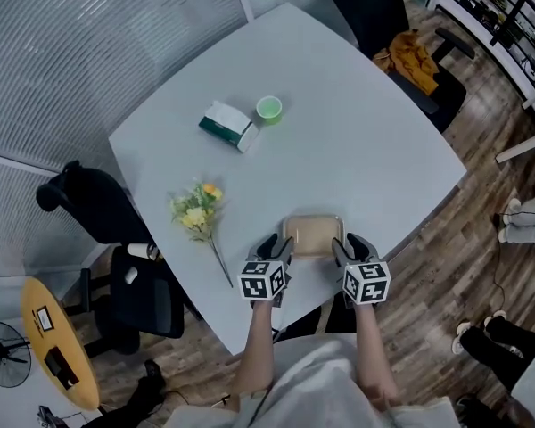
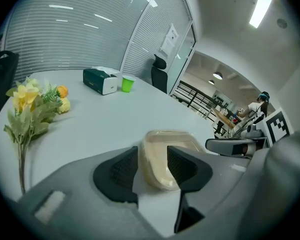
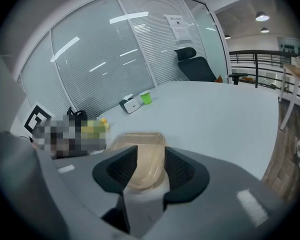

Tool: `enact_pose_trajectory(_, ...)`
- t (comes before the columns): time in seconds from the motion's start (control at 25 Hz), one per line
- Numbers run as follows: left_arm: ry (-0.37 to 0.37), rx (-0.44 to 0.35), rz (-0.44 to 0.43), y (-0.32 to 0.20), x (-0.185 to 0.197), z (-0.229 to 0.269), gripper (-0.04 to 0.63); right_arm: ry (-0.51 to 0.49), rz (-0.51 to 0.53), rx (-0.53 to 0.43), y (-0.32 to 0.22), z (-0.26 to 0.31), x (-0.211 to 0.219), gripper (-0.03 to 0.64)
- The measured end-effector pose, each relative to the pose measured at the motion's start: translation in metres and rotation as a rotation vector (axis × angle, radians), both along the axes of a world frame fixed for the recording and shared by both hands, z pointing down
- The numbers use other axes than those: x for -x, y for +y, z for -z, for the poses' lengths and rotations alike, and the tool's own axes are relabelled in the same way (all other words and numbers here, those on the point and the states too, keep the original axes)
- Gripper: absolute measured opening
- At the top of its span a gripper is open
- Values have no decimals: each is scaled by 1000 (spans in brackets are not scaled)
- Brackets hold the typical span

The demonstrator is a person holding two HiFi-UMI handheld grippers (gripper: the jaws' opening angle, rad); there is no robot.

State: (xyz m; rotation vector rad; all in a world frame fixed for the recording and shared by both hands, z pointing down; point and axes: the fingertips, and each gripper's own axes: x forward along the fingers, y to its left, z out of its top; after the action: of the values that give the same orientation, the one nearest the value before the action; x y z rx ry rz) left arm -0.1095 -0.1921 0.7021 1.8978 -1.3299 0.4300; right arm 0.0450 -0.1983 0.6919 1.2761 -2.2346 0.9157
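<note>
White table (image 1: 357, 141) carried a tissue box (image 1: 228, 126) far left, green cup (image 1: 268, 108) just right of it, yellow flowers (image 1: 197, 208) left, beige container (image 1: 313, 235) at near edge.

Translucent beige container (image 1: 313, 234); yellow flowers (image 1: 196, 208); green cup (image 1: 268, 108); white table (image 1: 366, 150)

container (image 1: 313, 234) 1 | tissue box (image 1: 228, 125) 1 | cup (image 1: 268, 108) 1 | flower bunch (image 1: 196, 209) 1

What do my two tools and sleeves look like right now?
Left tool and right tool: grey moulded bodies, two black ribbed pads each. Each carries a white cube with black square markers. No cables show. Light grey top; forearms unsleeved.
</note>
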Motion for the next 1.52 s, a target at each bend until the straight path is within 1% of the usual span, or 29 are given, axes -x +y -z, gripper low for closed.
enact_pose_trajectory(0.12,14,9,-15,0,-5,-4,202,-8,-5,9,-1,-4,1,191)
enact_pose_trajectory(0.24,16,14,-31,0,-9,-6,202,-12,-9,17,0,-7,2,199)
enact_pose_trajectory(0.56,3,15,-52,4,-13,-6,202,8,-21,27,5,-11,1,201)
enact_pose_trajectory(0.76,-1,12,-68,7,-18,-5,202,-3,-1,44,12,-13,5,204)
enact_pose_trajectory(0.96,-3,4,-71,8,-17,-4,202,5,11,33,15,-12,8,206)
enact_pose_trajectory(1.32,-20,-4,-75,13,-17,0,202,61,64,-5,20,-8,13,206)
enact_pose_trajectory(1.52,-21,-10,-69,13,-16,3,202,47,60,-13,19,-4,15,207)
